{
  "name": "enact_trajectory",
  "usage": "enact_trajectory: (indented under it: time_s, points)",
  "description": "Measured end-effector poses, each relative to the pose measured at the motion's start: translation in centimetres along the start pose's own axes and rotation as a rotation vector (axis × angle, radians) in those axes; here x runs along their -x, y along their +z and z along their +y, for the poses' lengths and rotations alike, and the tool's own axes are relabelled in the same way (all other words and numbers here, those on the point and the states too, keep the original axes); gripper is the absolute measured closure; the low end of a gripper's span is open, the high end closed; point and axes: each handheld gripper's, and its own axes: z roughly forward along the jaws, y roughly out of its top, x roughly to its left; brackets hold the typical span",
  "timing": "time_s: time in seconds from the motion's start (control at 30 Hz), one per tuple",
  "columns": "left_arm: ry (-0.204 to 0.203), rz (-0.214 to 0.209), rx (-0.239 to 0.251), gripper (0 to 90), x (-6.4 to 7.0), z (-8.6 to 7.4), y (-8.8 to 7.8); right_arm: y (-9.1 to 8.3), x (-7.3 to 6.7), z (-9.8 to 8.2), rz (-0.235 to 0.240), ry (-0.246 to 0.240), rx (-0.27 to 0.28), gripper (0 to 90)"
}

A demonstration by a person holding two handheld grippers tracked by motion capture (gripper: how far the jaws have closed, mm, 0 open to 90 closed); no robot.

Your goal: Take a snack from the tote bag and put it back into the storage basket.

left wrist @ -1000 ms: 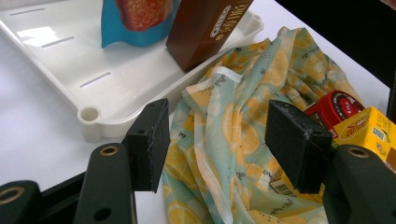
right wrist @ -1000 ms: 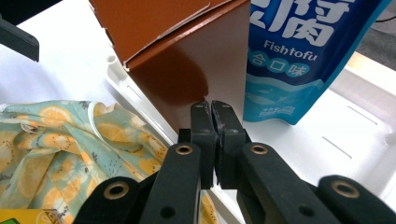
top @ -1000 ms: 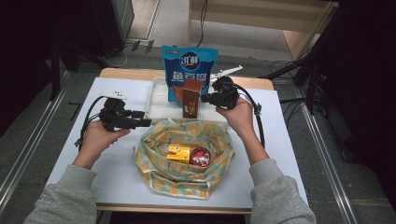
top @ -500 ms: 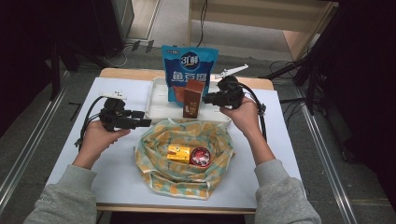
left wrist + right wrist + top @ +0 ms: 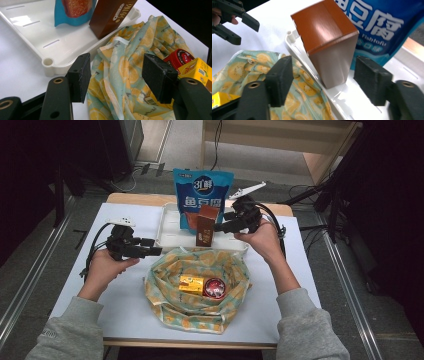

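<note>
- Brown box [image 5: 205,225] stands upright in the white tray [image 5: 169,227], near its front rim, with the blue fish tofu pouch [image 5: 202,190] propped right behind it.
- Right gripper [image 5: 220,226] has just been opening its jaws; in the right gripper view the box [image 5: 329,52] sits between the pads with a gap on each side, so it is let go and stands on its own.
- My read: it was set against the pouch so both stay up without a hand.
- Left gripper [image 5: 156,251] hangs spread wide with nothing in it, off the tray's left corner and above the lemon-print bag [image 5: 197,287].
- That bag lies open on the table [image 5: 125,320], its rim touching the tray front; a yellow box [image 5: 192,284] and a red tin [image 5: 214,288] wait inside.
- Room check: the tray's left half is bare, good for more. The box is tall and narrow beside the rim, so backing straight out looks safest.
</note>
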Motion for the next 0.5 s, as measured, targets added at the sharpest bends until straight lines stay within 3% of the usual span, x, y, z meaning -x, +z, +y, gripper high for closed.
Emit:
enact_trajectory:
  time_s: [0.5]
  points:
    - [-0.006,-0.001,0.008,40.7,-0.1,0.0,-0.2,2.4,-0.4,2.8,-0.013,-0.043,-0.041,24.0]
